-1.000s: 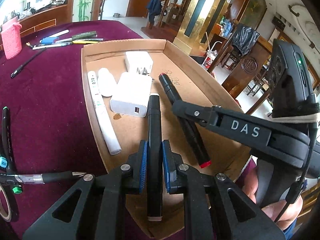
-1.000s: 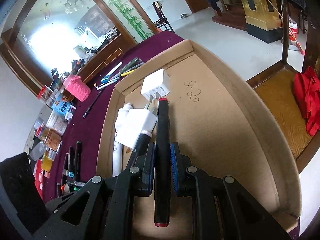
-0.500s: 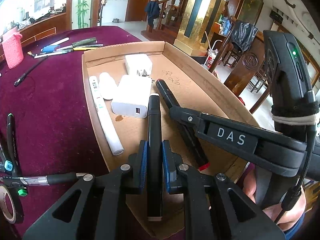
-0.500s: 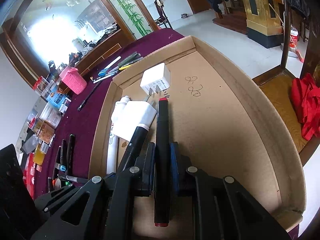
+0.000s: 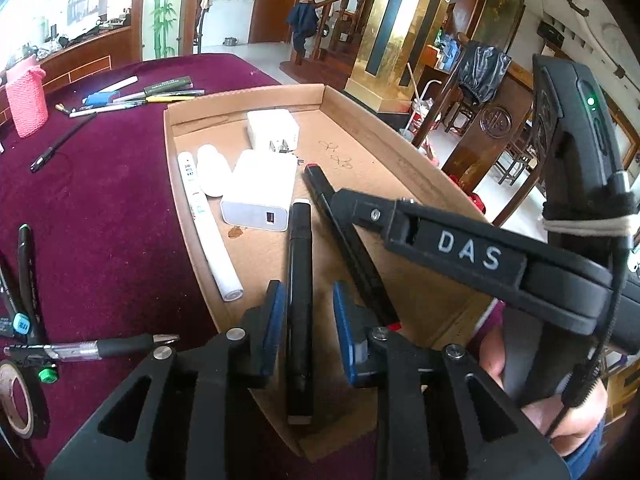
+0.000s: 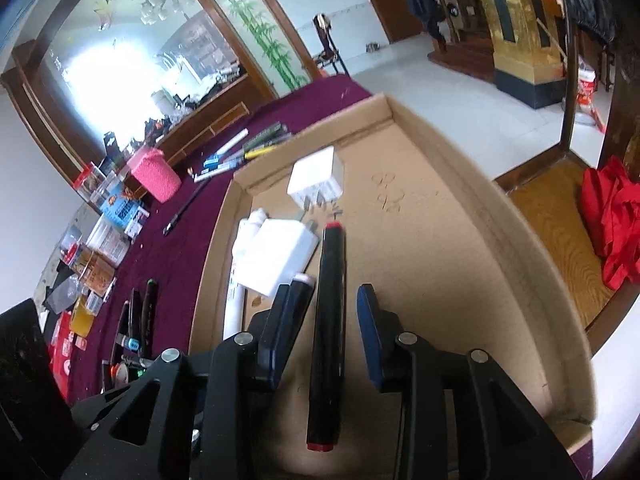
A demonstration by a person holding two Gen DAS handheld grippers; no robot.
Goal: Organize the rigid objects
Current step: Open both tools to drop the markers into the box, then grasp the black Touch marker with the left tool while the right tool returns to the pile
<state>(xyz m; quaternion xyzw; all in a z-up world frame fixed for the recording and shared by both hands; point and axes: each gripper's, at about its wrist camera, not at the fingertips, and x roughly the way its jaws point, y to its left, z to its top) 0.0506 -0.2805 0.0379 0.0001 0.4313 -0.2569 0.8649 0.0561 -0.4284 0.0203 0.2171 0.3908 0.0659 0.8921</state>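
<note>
A cardboard tray (image 5: 240, 96) lies on the maroon table. My left gripper (image 5: 308, 320) hovers over its near end and its jaws are opening. A black marker with white ends (image 5: 300, 264) lies on the tray floor between the blue pads, with a gap on the right side. My right gripper (image 6: 324, 320) is just to the right, its jaws also opening. A black marker with red ends (image 6: 328, 320) lies loose between its pads, which do not touch it. One right finger marked DAS (image 5: 460, 248) crosses the left wrist view above that marker.
Further up the tray lie a white power bank (image 5: 260, 192), a white plug charger (image 5: 273, 130), a small white bottle (image 5: 214, 174) and a long white pen (image 5: 208, 224). Pens (image 5: 140, 94), a pink knitted holder (image 5: 26, 100) and a tape roll (image 5: 16, 400) lie outside it.
Both grippers were shut on their markers and have now spread their jaws. The two markers lie side by side in the tray. Neither hand has shifted noticeably.
</note>
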